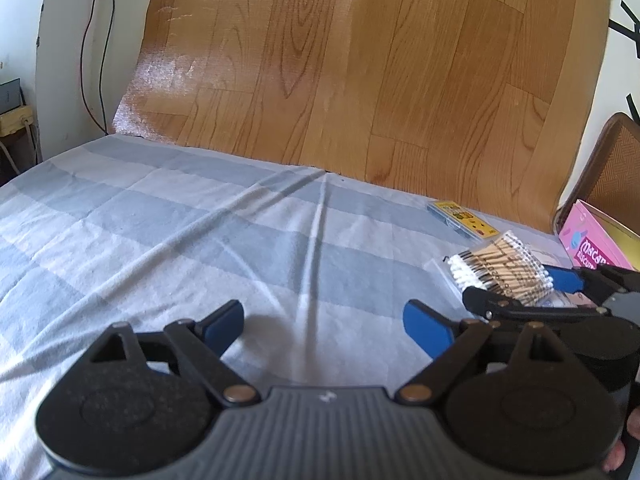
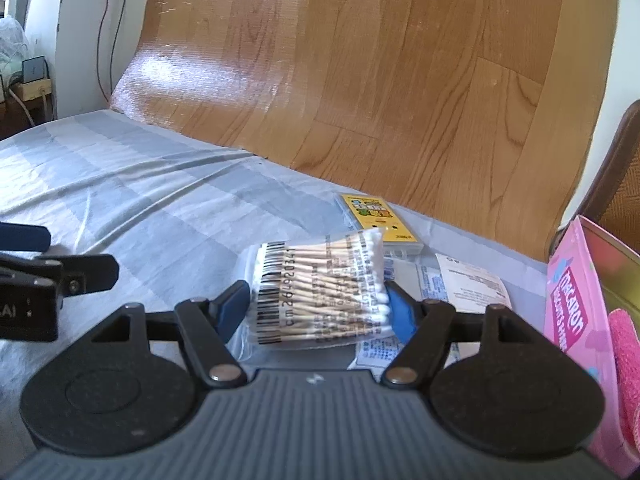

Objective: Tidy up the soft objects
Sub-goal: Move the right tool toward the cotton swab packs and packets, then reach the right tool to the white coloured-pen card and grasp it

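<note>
A blue-and-white checked cloth (image 1: 168,232) covers the whole work surface, creased in long folds, and behind it a sheet of wood-grain flooring (image 1: 360,64) curves up against the wall. At the right edge stands an open pink box (image 2: 576,312) printed with "macaron", with something pink and knitted (image 2: 626,344) lying inside it; a brown woven chair back (image 1: 608,168) rises behind the box. The left gripper (image 1: 324,320) hovers over bare cloth near the middle, its blue-padded jaws spread wide with nothing between them. The right gripper (image 2: 320,304) sits just to its right, close to the pink box, and its jaws are closed in on a clear bag of cotton swabs (image 2: 324,288), one blue pad pressing each end of the bundle; the barcode side of the bag faces left in the right wrist view. From the left wrist view the same bag (image 1: 500,272) shows held slightly above the cloth. Under and around it lie flat white sachets with blue print (image 2: 432,284) and a white paper packet (image 2: 476,280). Just beyond the swabs rests a small yellow-labelled pack (image 2: 380,220), flat on the cloth near the foot of the flooring sheet.
</note>
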